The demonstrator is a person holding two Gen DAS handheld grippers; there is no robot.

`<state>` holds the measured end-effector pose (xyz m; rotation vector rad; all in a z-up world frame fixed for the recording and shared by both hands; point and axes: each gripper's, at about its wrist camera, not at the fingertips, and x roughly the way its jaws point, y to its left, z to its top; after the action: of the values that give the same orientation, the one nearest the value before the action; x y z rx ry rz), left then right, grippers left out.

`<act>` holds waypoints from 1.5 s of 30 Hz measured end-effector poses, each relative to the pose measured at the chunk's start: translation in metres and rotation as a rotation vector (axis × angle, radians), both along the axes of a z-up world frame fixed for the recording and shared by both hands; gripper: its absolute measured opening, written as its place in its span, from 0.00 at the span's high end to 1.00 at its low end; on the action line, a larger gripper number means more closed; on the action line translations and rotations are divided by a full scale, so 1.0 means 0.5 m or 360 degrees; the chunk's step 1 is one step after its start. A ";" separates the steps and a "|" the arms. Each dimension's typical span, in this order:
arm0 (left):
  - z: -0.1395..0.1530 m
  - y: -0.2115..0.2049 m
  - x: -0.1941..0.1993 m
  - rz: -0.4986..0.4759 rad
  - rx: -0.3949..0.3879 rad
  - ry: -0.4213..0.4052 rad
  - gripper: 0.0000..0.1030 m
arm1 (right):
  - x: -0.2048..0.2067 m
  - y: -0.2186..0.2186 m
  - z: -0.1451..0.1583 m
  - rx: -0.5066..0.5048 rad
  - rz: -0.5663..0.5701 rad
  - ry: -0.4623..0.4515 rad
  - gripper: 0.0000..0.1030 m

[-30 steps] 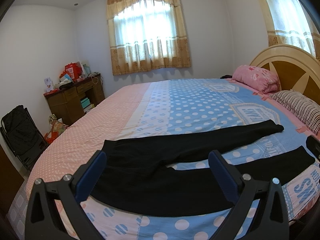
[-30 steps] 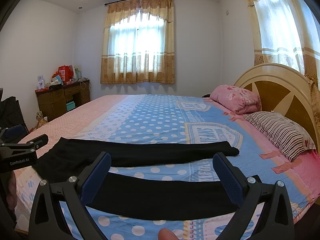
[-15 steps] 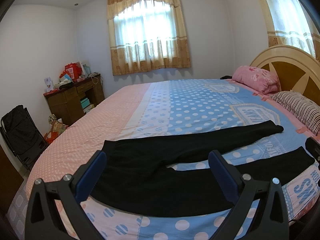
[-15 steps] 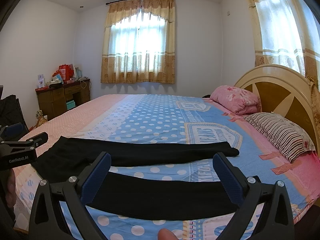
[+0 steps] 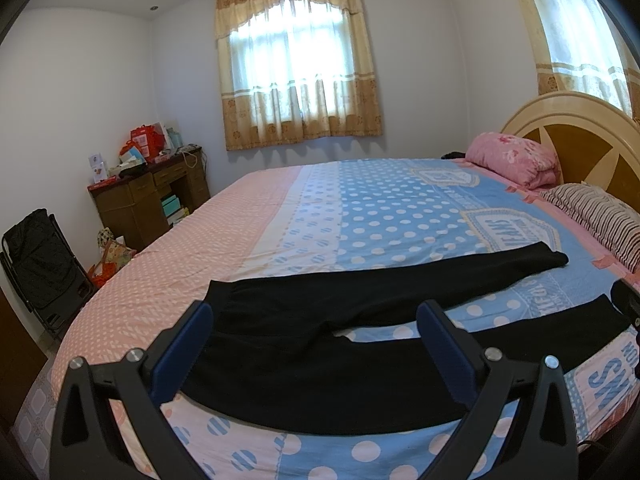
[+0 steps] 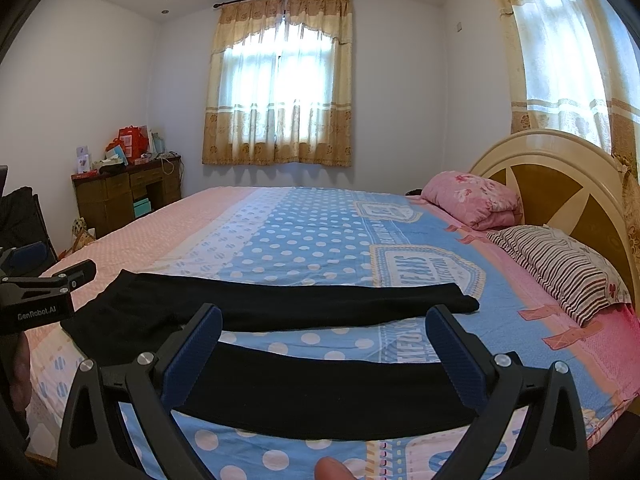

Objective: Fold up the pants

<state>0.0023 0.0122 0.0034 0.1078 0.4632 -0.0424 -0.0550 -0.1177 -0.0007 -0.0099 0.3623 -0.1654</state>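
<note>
Black pants (image 5: 320, 380) lie flat and spread out on the bed, waist to the left, both legs running right and apart in a V. They also show in the right wrist view (image 6: 304, 384). My left gripper (image 5: 314, 326) is open and empty, held above the waist and crotch end. My right gripper (image 6: 322, 328) is open and empty, held above the near leg. The left gripper's body (image 6: 36, 300) shows at the left edge of the right wrist view.
The bed (image 5: 380, 208) has a pink and blue dotted sheet. A pink pillow (image 5: 516, 158) and a striped pillow (image 5: 600, 220) lie by the wooden headboard (image 5: 580, 140). A brown desk (image 5: 148, 196) and a black folding chair (image 5: 40, 264) stand at the left.
</note>
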 end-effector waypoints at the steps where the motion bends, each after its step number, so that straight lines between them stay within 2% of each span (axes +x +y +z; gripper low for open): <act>1: -0.001 0.000 -0.001 -0.0002 -0.0001 0.0000 0.00 | 0.000 0.000 0.000 0.0000 0.0000 -0.0001 0.01; 24: -0.005 0.009 0.002 0.0008 0.0001 0.0010 0.00 | 0.012 0.001 -0.015 -0.0012 0.0014 0.0026 0.01; 27: -0.028 0.022 0.018 0.0044 0.0010 0.0053 0.00 | 0.018 -0.006 -0.023 0.0008 0.0039 0.0033 0.01; 35: -0.120 0.126 0.132 0.0158 -0.0033 0.0217 0.00 | 0.080 -0.024 -0.092 0.0022 0.0096 0.0177 0.01; 41: -0.154 0.251 0.282 0.0197 -0.0028 0.0265 0.01 | 0.136 -0.079 -0.135 -0.0027 0.0006 0.0246 0.01; 44: -0.174 0.300 0.365 0.0212 -0.0055 0.0359 0.14 | 0.175 -0.120 -0.138 -0.0044 -0.0022 0.0267 0.01; 45: -0.183 0.315 0.395 0.0223 -0.0065 0.0398 0.22 | 0.191 -0.134 -0.136 -0.0066 -0.0037 0.0279 0.02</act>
<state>0.1996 0.1700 -0.0884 0.0294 0.7182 0.0728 0.0404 -0.1847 -0.0689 -0.0612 0.5341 -0.1953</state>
